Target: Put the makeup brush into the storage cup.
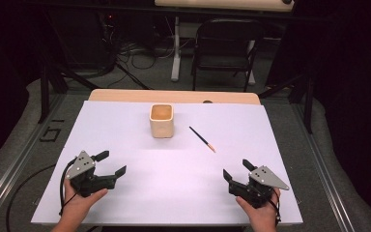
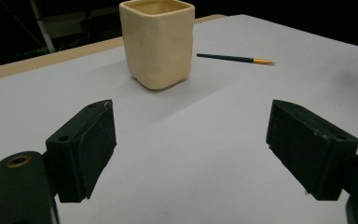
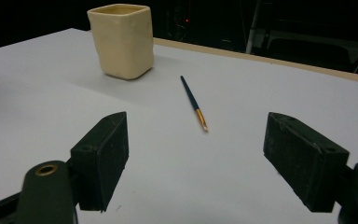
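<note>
A cream square cup (image 1: pixel 162 120) stands upright on the white sheet (image 1: pixel 125 193) near the table's far middle. To its right lies a thin dark paintbrush (image 1: pixel 202 138) with a gold ferrule and pale tip, flat on the sheet. My left gripper (image 1: pixel 111 163) rests at the near left, jaws wide open and empty; in the left gripper view the cup (image 2: pixel 157 41) and the paintbrush (image 2: pixel 235 59) lie ahead of it. At the near right my right gripper (image 1: pixel 237 169) is open and empty too. The right gripper view has the paintbrush (image 3: pixel 193 102) ahead of the jaws and the cup (image 3: pixel 121 39) farther left.
A wooden table edge (image 1: pixel 174 95) shows beyond the white sheet. Behind the table stand a black folding chair (image 1: pixel 224 50) and a white table leg (image 1: pixel 176 48), with cables on the floor. Metal rails run along both sides of the table.
</note>
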A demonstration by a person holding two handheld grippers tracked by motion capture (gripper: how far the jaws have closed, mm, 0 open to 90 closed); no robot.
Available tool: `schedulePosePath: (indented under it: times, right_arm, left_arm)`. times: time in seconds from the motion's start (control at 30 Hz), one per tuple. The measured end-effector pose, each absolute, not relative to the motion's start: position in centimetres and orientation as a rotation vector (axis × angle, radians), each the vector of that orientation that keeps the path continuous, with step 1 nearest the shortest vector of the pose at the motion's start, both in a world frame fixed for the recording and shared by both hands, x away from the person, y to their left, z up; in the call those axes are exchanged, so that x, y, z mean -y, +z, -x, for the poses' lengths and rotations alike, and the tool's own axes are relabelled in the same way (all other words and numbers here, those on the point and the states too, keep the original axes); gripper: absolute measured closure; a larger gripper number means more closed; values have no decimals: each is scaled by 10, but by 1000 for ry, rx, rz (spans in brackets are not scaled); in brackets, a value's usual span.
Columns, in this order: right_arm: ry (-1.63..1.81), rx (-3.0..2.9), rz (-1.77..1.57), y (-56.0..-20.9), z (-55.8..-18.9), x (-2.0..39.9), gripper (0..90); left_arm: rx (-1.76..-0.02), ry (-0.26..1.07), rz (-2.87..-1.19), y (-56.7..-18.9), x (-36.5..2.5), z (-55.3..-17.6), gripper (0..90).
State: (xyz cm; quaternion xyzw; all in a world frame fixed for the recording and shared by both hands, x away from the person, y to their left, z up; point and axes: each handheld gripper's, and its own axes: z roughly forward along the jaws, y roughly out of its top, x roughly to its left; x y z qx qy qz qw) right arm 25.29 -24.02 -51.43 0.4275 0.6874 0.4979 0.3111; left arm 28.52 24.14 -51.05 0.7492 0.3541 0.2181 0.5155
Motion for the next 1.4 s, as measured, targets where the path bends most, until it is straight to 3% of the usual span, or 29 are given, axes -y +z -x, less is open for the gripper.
schedulePosePath:
  times: [0.5, 0.9, 1.4]
  right_arm:
    - [1270, -1863, -1134, -517, -261, 237, 231]
    - [1231, -1928, -1151, -517, -269, 231, 341]
    - [1136, -2040, -1208, -510, -289, 230, 378]
  left_arm:
    - [-868, 492, -1815, -513, -240, -290, 160]
    - [-873, 487, -1822, -513, -241, -289, 181]
    - [-892, 490, -1835, -514, -242, -287, 196]
